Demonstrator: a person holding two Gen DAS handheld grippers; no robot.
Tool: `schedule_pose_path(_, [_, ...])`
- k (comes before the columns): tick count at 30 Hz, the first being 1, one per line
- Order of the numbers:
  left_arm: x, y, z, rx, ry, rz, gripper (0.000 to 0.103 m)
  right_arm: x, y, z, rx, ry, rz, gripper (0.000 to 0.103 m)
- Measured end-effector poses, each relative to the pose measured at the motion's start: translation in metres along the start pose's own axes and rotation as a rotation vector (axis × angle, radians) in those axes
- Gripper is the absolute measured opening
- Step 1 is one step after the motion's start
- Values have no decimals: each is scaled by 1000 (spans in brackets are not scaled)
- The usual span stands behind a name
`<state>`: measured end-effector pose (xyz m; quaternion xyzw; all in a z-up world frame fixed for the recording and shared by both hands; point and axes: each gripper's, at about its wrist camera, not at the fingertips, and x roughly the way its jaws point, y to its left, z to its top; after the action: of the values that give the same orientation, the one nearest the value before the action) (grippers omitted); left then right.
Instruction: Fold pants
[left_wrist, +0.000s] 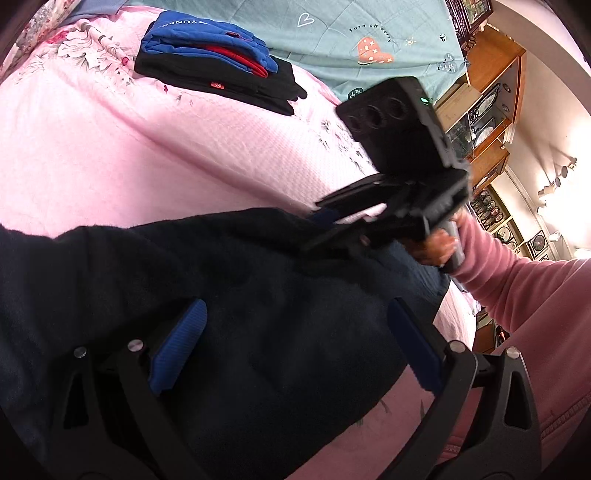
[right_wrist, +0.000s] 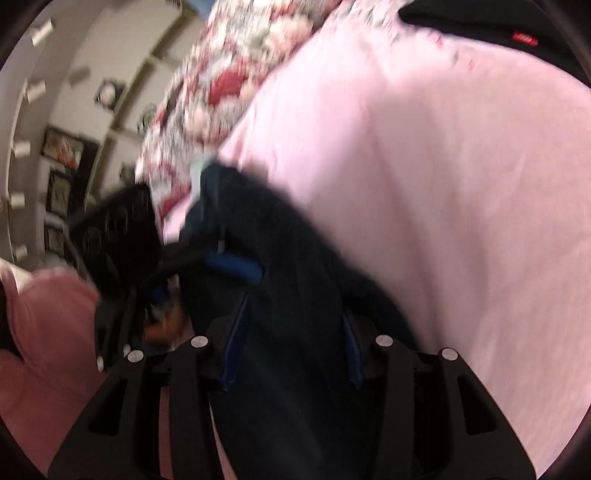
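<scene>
Dark navy pants (left_wrist: 229, 280) lie bunched on the pink bedspread (left_wrist: 110, 155). In the left wrist view, my left gripper (left_wrist: 295, 332) stands open, its blue pads (left_wrist: 181, 347) wide apart with the pants bulging between them. My right gripper (left_wrist: 317, 229) comes in from the right, held by a hand in a pink sleeve, with its tips at the pants' far edge. The right wrist view is blurred. There my right gripper (right_wrist: 293, 332) is shut on a thick fold of the pants (right_wrist: 295, 266), and a blue pad of the left gripper (right_wrist: 232, 266) rests on the cloth.
A stack of folded clothes (left_wrist: 214, 62), blue and red over black, sits further back on the bed. Beyond it lies a teal quilt (left_wrist: 332, 33). A floral pillow (right_wrist: 229, 85) is at the bed's edge. Wooden cabinets (left_wrist: 491, 96) and framed pictures line the walls.
</scene>
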<state>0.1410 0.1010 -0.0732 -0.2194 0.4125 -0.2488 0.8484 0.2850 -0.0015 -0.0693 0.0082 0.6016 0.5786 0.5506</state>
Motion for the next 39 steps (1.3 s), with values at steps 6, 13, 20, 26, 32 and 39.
schedule_pose_path(6, [-1, 1, 0, -8, -9, -5, 100, -6, -31, 1, 86, -110, -4, 14])
schedule_pose_path(13, [-34, -7, 2, 42, -80, 18, 100, -46, -7, -16, 66, -230, -181, 36])
schedule_pose_path(20, [-67, 39, 3, -43, -99, 296, 100, -7, 52, -54, -71, -237, -81, 37])
schedule_pose_path(26, [-60, 52, 6, -100, -99, 317, 99, -61, 14, -125, 0, -264, -379, 34])
schedule_pose_path(32, [-54, 51, 8, -90, -113, 368, 99, -197, -44, -240, 301, -456, -833, 33])
schedule_pose_path(39, [-63, 14, 9, -93, -148, 449, 99, -282, -32, -336, 441, -721, -927, 42])
